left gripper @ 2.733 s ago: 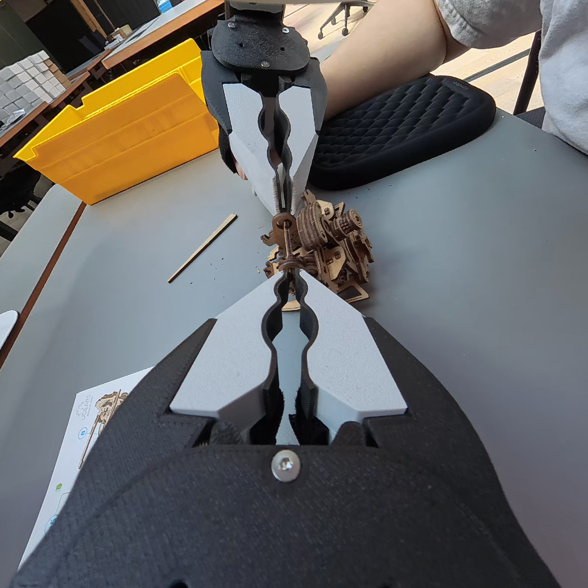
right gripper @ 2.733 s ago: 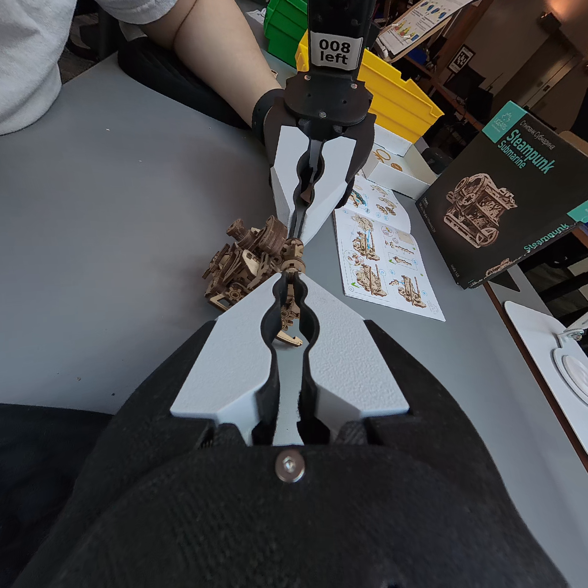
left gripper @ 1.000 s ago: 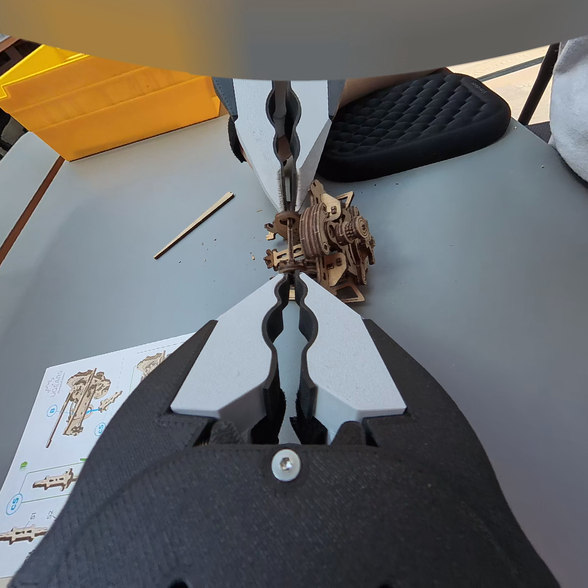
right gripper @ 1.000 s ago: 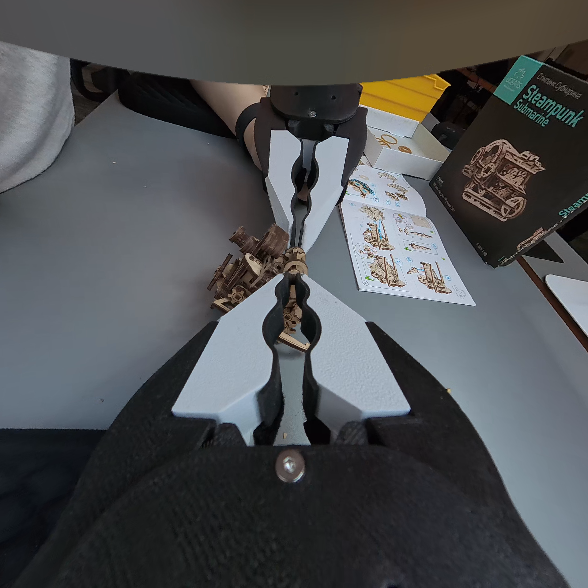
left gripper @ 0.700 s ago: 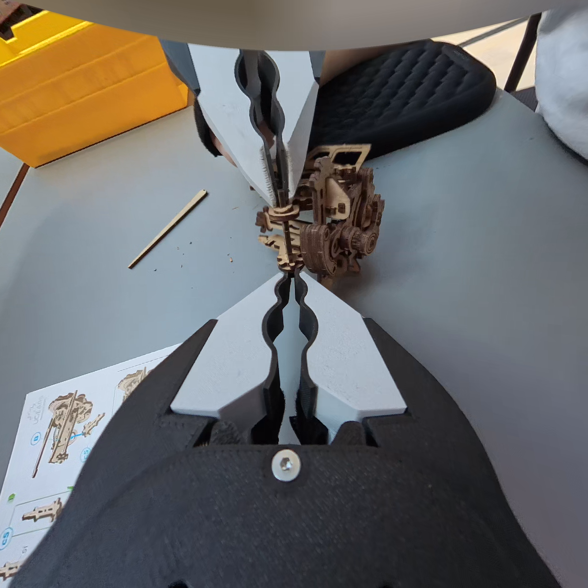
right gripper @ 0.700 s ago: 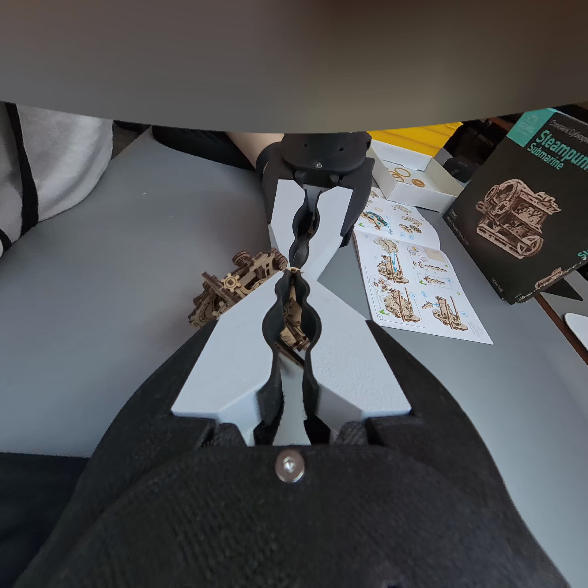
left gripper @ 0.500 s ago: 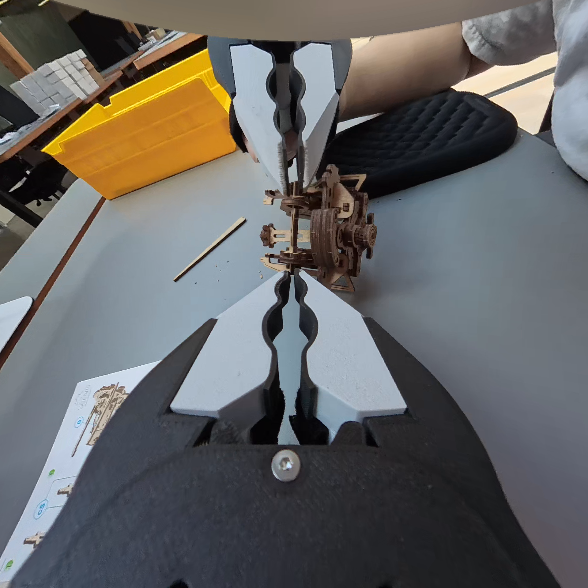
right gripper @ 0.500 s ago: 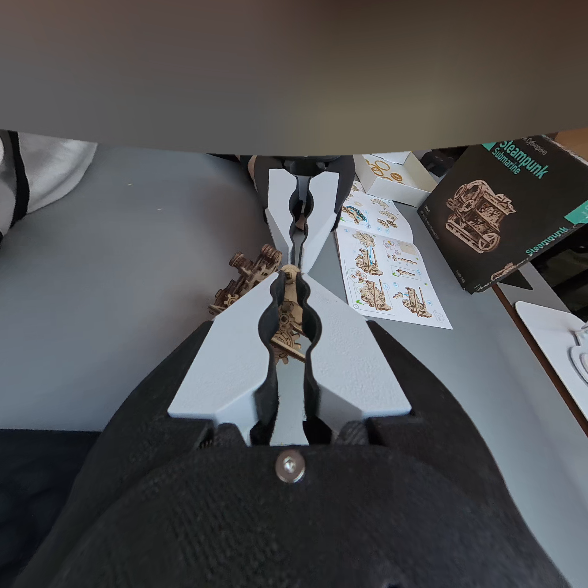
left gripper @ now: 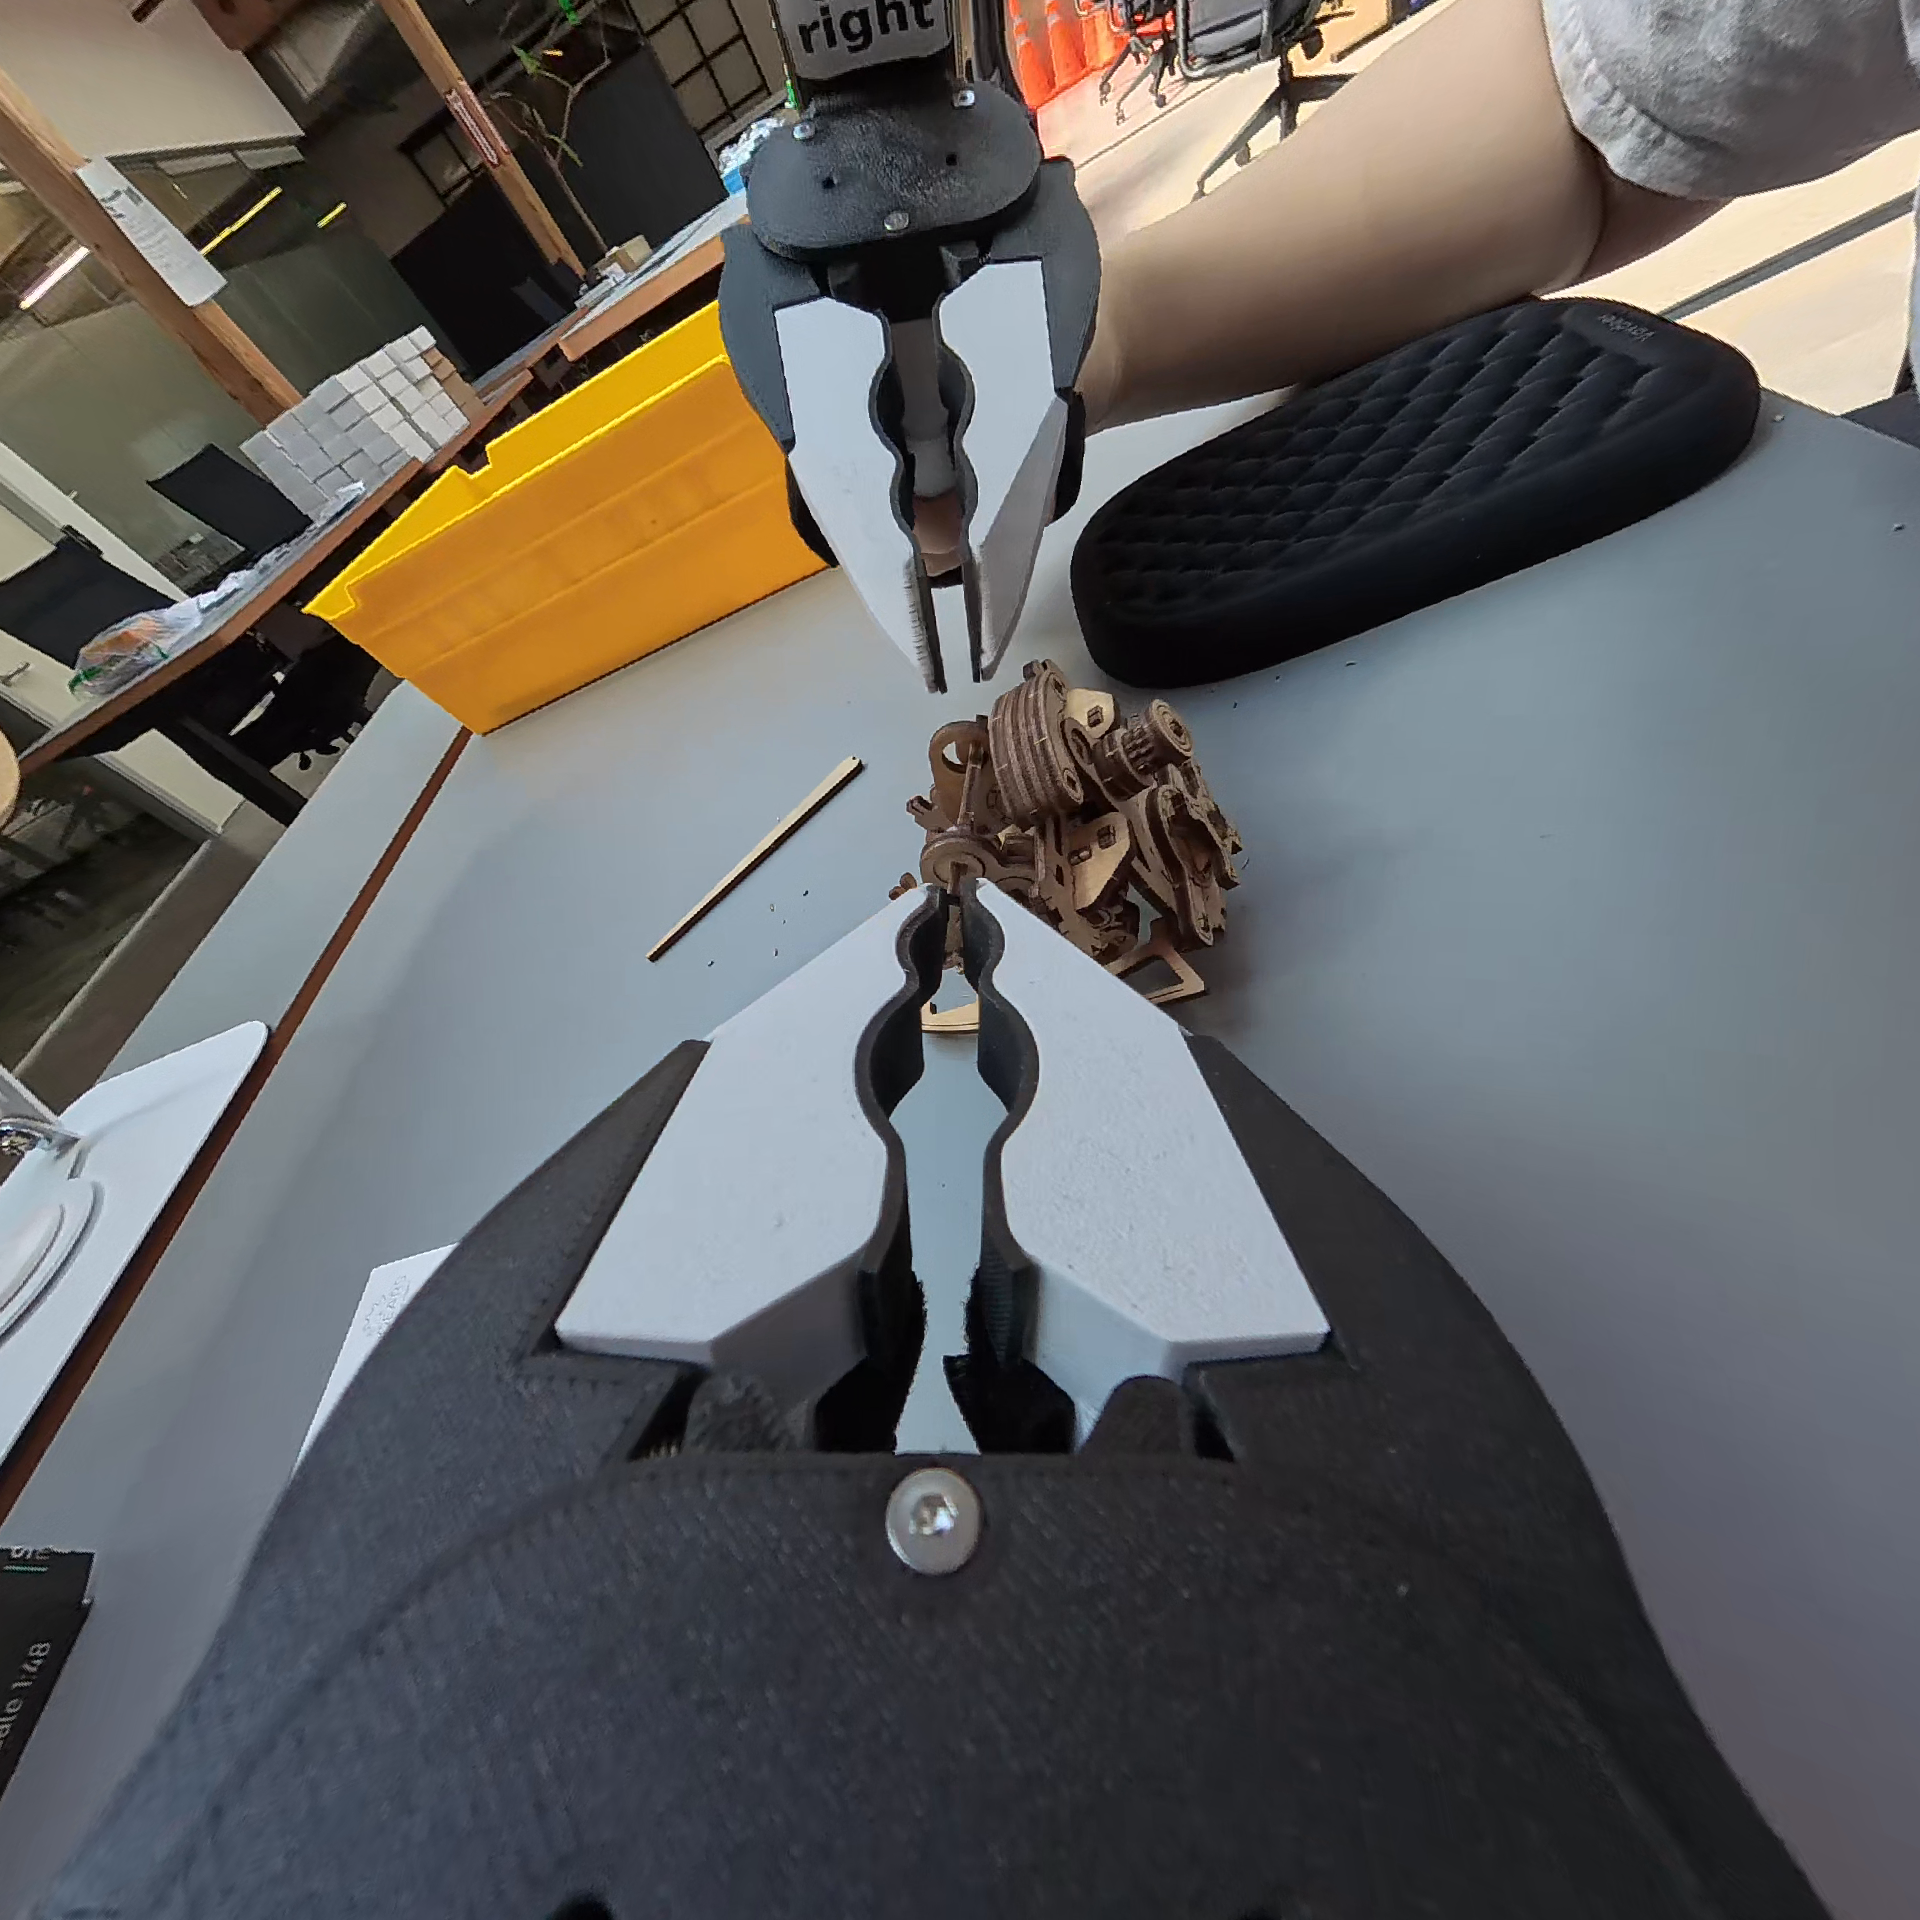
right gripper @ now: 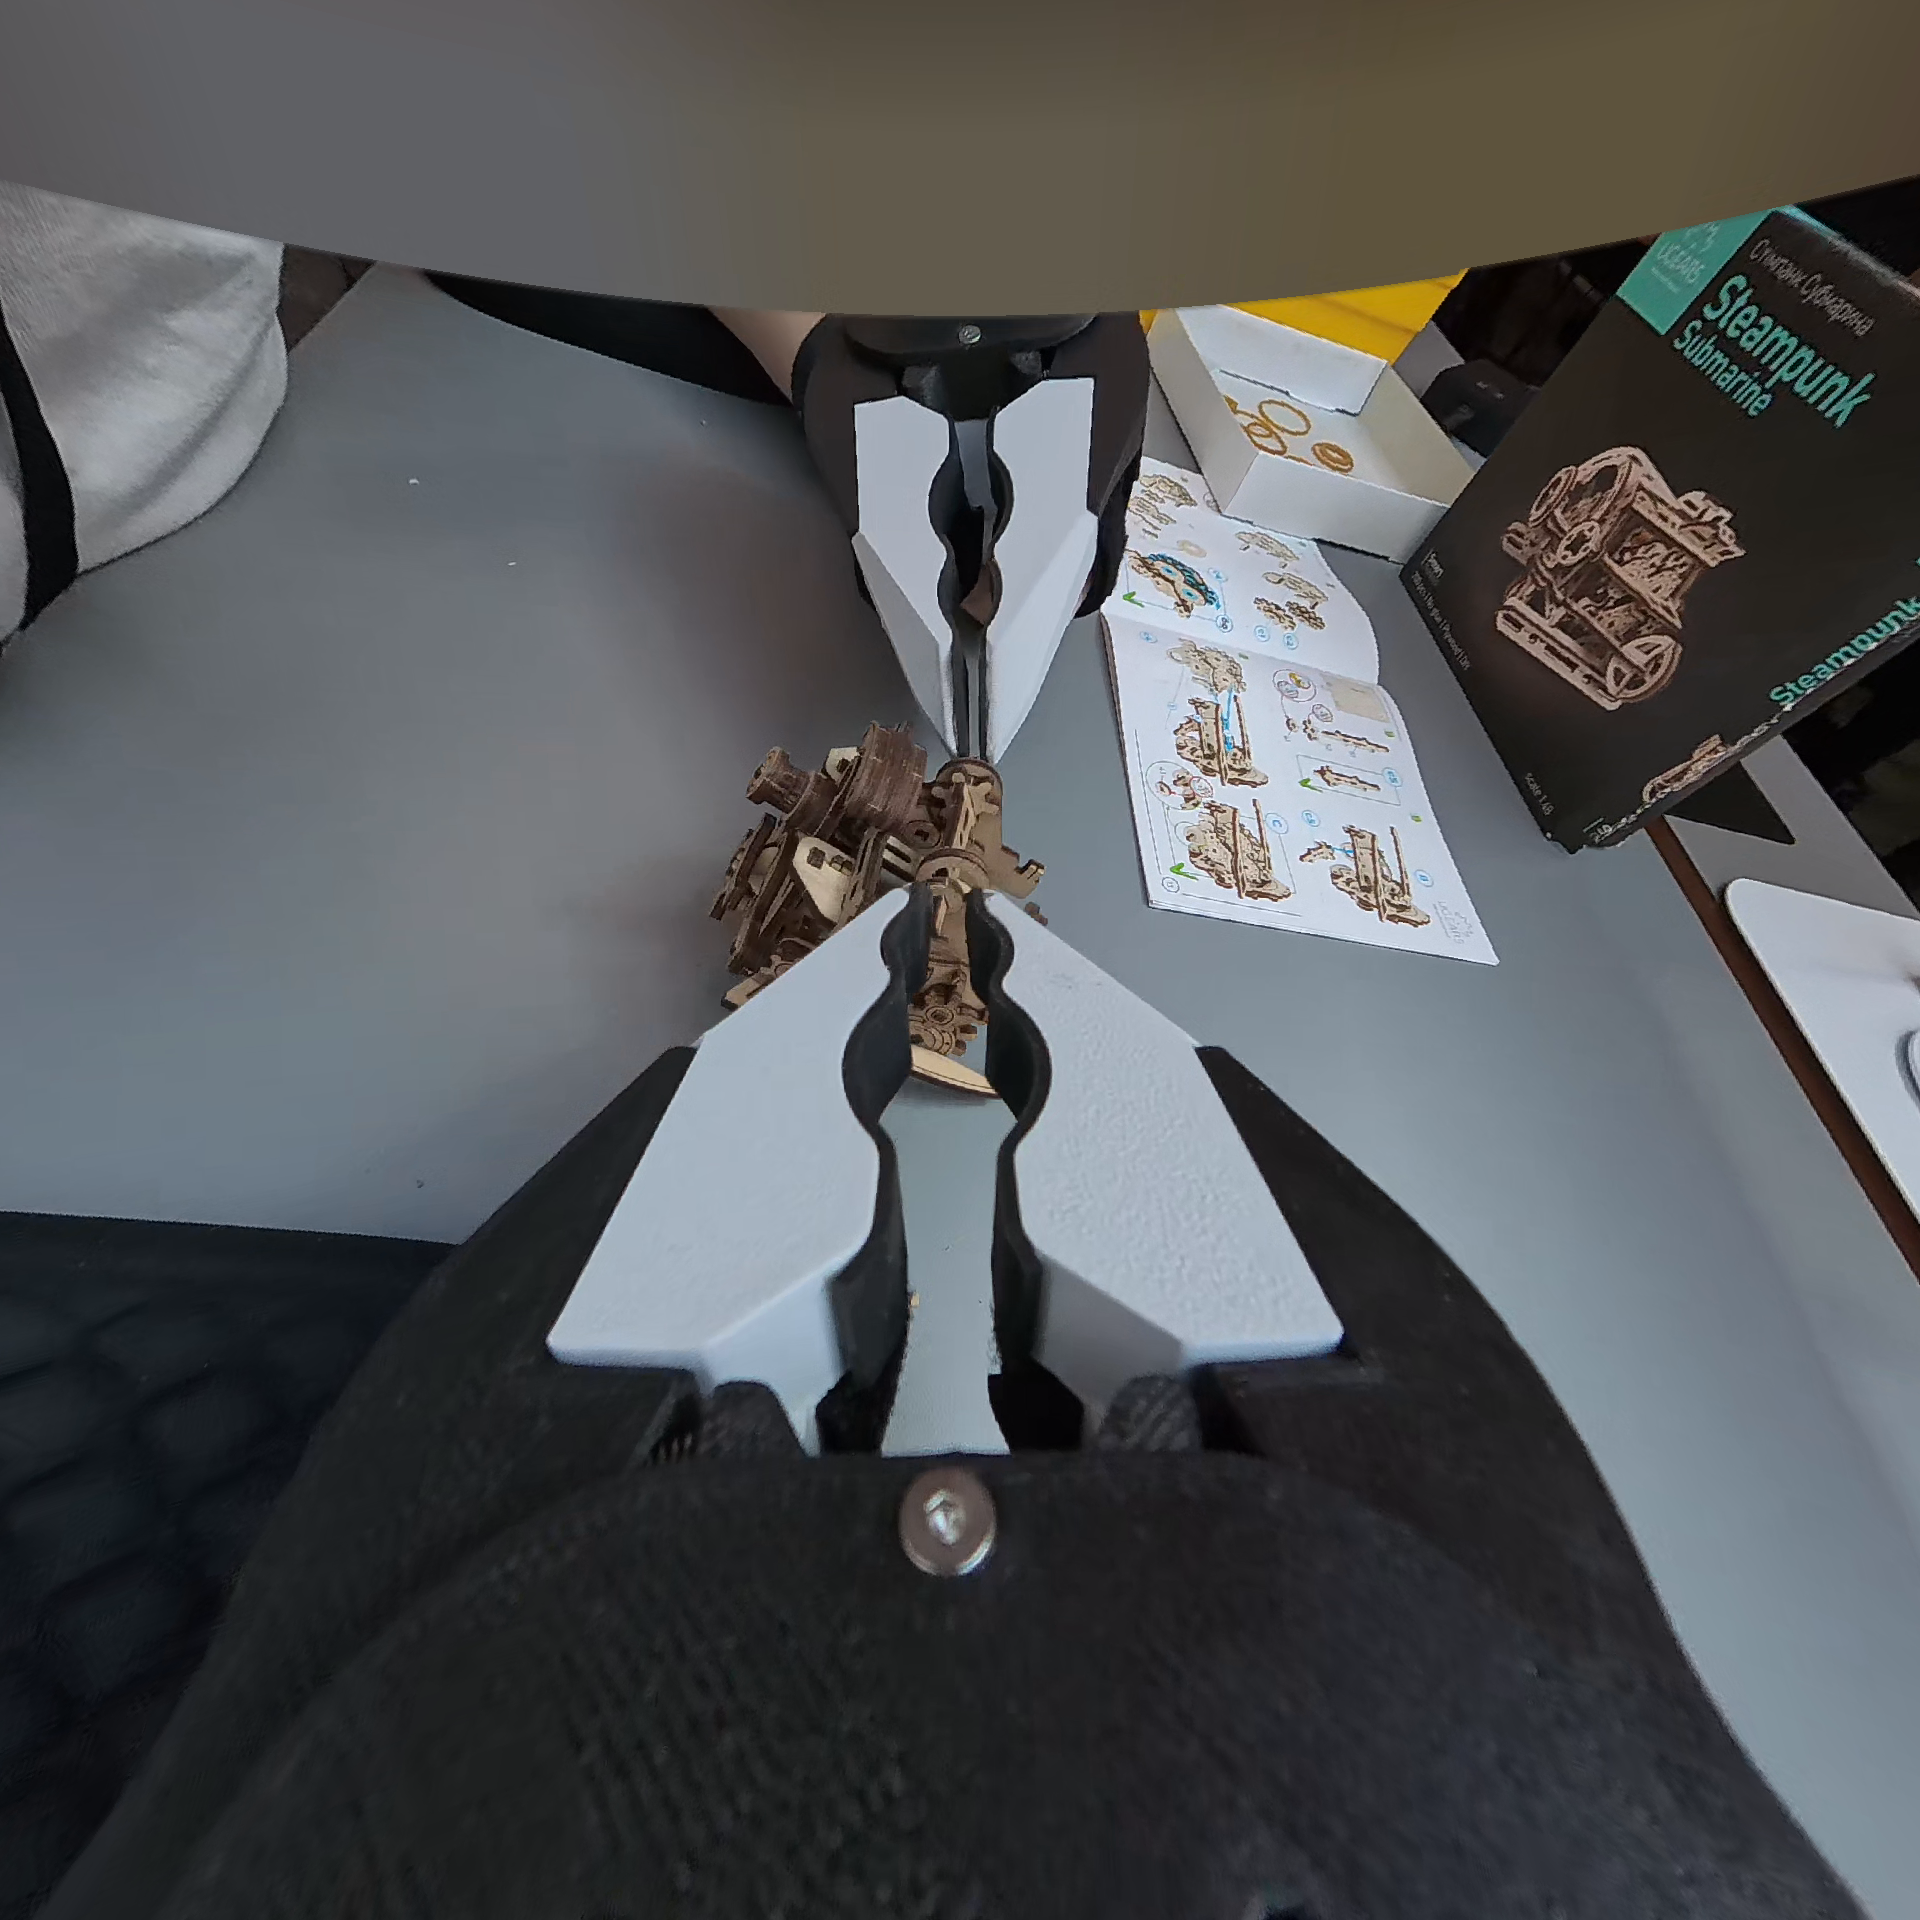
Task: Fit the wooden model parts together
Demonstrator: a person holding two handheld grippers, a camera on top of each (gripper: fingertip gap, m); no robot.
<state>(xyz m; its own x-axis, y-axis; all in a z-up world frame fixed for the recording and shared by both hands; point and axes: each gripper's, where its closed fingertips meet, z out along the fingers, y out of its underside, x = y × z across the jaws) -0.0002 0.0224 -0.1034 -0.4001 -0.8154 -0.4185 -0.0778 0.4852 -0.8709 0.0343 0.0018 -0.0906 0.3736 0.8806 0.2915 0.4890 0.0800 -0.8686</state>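
Note:
A brown wooden gear model (left gripper: 1081, 821) sits on the grey table (left gripper: 1558, 935). My left gripper (left gripper: 951, 899) is at the model's near left side. It is shut on a thin shaft part with a round disc that sticks out of the model. My right gripper (left gripper: 951, 675) hangs just above and behind the model. Its tips are a little apart with nothing between them. In the right wrist view the model (right gripper: 831, 852) lies just past my right gripper (right gripper: 945, 904). There the left gripper (right gripper: 971, 743) pinches the model's far end.
A thin wooden stick (left gripper: 758, 857) lies left of the model. A yellow bin (left gripper: 582, 540) and a black quilted pad (left gripper: 1423, 488) stand behind. An open instruction booklet (right gripper: 1288, 748), a black product box (right gripper: 1683, 540) and a white tray (right gripper: 1309, 447) are on the table's other side. Across from one pair of fingers to the other is roughly 5 cm.
My right gripper has come off the model's top part and drawn back and up. The model, held up between both grippers before, now rests on the table with the left gripper still on it.

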